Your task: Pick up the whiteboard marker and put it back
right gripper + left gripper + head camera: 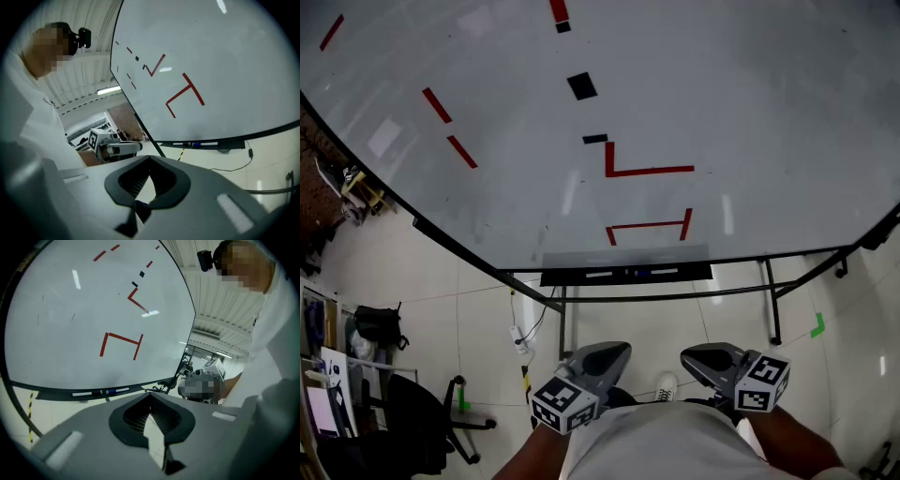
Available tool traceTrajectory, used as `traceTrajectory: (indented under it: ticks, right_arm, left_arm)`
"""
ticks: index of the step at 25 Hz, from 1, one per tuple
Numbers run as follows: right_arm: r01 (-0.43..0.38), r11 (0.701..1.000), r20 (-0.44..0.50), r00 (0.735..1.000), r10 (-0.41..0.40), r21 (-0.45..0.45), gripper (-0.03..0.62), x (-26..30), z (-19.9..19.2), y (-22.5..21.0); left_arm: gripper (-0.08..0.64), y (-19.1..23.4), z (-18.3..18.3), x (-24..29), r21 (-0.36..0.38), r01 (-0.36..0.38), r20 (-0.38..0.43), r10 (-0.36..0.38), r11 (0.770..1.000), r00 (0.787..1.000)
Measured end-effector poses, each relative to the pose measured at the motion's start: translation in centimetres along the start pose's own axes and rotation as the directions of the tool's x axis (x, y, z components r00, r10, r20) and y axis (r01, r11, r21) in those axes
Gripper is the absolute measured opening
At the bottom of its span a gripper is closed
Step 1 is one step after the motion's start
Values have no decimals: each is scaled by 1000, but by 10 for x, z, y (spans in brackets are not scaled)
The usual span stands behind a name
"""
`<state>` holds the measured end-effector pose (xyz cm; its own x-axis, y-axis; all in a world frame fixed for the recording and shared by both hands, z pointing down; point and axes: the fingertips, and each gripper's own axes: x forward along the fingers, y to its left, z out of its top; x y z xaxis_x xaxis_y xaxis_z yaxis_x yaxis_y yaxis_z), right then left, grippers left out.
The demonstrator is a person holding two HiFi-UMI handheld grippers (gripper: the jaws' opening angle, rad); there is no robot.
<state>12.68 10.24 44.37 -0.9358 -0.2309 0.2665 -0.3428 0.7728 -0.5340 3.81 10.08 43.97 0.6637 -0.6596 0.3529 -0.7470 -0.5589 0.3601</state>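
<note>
Lying in the tray (558,278), the marker (649,273) looks slim, white with a blue band. The left gripper (622,349) and right gripper (688,357) hang low, jaws together, empty.

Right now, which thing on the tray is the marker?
Follow the large whiteboard down to the dark tray along its bottom edge, just below the red bracket mark. Of the small sticks lying there, the marker is the one showing blue; its neighbours look white.
</note>
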Motion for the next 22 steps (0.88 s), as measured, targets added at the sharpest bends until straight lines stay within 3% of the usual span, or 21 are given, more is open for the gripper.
traceTrajectory:
  ticks: [9, 14, 19, 22]
  right_arm:
    - [2, 1000, 2, 1000, -2, 7, 2, 26, 11, -21]
    - [57, 998, 10, 998, -57, 22, 2, 58, 24, -34]
    - [139, 990, 36, 989, -140, 33, 2, 89, 43, -43]
    - [194, 981, 49, 980, -194, 22, 2, 105, 54, -49]
  left_arm:
    - [17, 43, 21, -9, 38, -70, 19, 70, 997, 997]
    - [17, 85, 33, -7, 48, -44, 7, 43, 998, 999]
    - [17, 120, 48, 0, 139, 31, -58, -23, 990, 998]
    - [17, 141, 51, 4, 234, 42, -79, -24, 971, 997]
